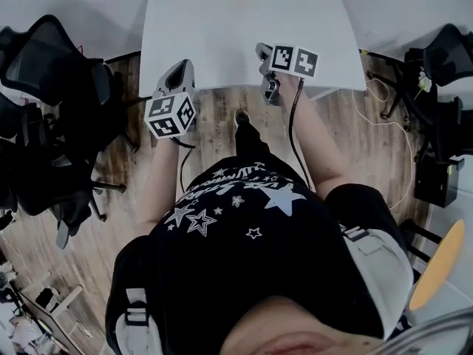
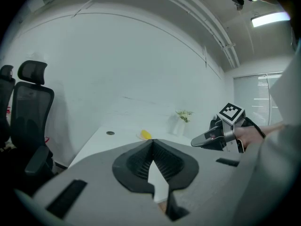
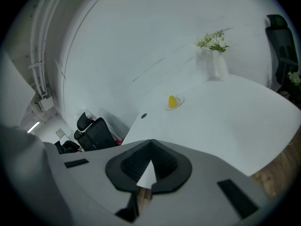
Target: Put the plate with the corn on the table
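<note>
- Left gripper [image 2: 152, 141]: in my left-hand feed the two grey jaws meet at their tips. Nothing is between them. It is held in the air at the near edge of the table [image 1: 244, 35], not touching it.
- Right gripper [image 3: 150, 142]: jaws closed tip to tip, with no load. It is angled down toward the table top, and its marker cube [image 1: 294, 59] shows in the head view. It also appears in the left gripper view, with a hand [image 2: 249, 134] behind it.
- Plate [image 3: 180, 100]: small and pale, lying flat on the white table top at the far side, well apart from both grippers. Neither claw touches it.
- Corn [image 3: 172, 100]: a yellow piece resting on the plate. In the head view it sits at the top edge of frame.
- Table: white, with a mostly bare surface. There is a small dark round grommet [image 3: 143, 116] near the far left corner, apart from the plate.
- Vase [image 3: 214, 62]: pale and upright with a sprig of small flowers, standing at the far side of the table to the right of the plate.
- Chairs: black office chairs [image 1: 52, 117] are grouped on the wood floor [image 1: 214, 124] left of the table. Another black chair [image 1: 451, 58] stands on the right.
- Cable [image 1: 384, 117]: a thin, light-coloured line looped on the floor to the right of the table.
</note>
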